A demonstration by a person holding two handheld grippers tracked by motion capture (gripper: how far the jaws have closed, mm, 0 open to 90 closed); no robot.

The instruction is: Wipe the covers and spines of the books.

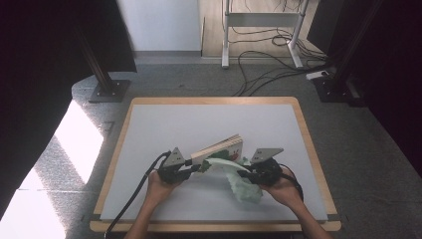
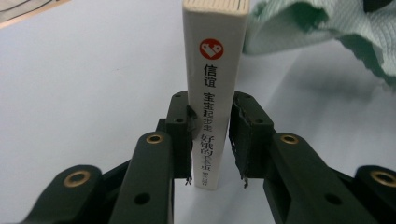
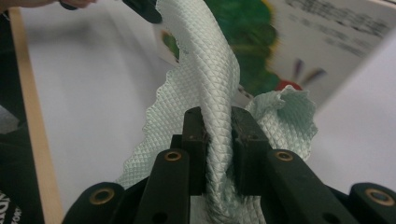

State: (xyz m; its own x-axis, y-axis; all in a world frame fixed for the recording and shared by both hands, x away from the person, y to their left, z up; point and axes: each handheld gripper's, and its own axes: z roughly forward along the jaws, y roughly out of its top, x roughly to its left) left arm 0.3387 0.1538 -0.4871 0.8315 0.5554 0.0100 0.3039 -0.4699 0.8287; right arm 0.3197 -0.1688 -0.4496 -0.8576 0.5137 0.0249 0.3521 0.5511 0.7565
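A thick white board book (image 1: 219,148) is held tilted above the white mat, its page edges facing up. My left gripper (image 1: 194,167) is shut on its lower end. In the left gripper view the pads clamp the spine (image 2: 215,88), which bears a red logo and black characters, with the gripper (image 2: 212,140) squarely around it. A pale green waffle-textured cloth (image 1: 238,178) drapes against the book's front cover. My right gripper (image 1: 245,174) is shut on a bunched fold of this cloth (image 3: 212,88), at the gripper (image 3: 218,135). Behind the cloth is the book's cover (image 3: 299,37) with its green picture.
The white mat lies on a wooden-edged table (image 1: 309,149). Beyond its far edge, black stand bases (image 1: 108,90) and loose cables (image 1: 268,69) lie on the grey floor. A white desk frame (image 1: 261,22) stands at the back. Sunlight patches fall on the left floor (image 1: 74,139).
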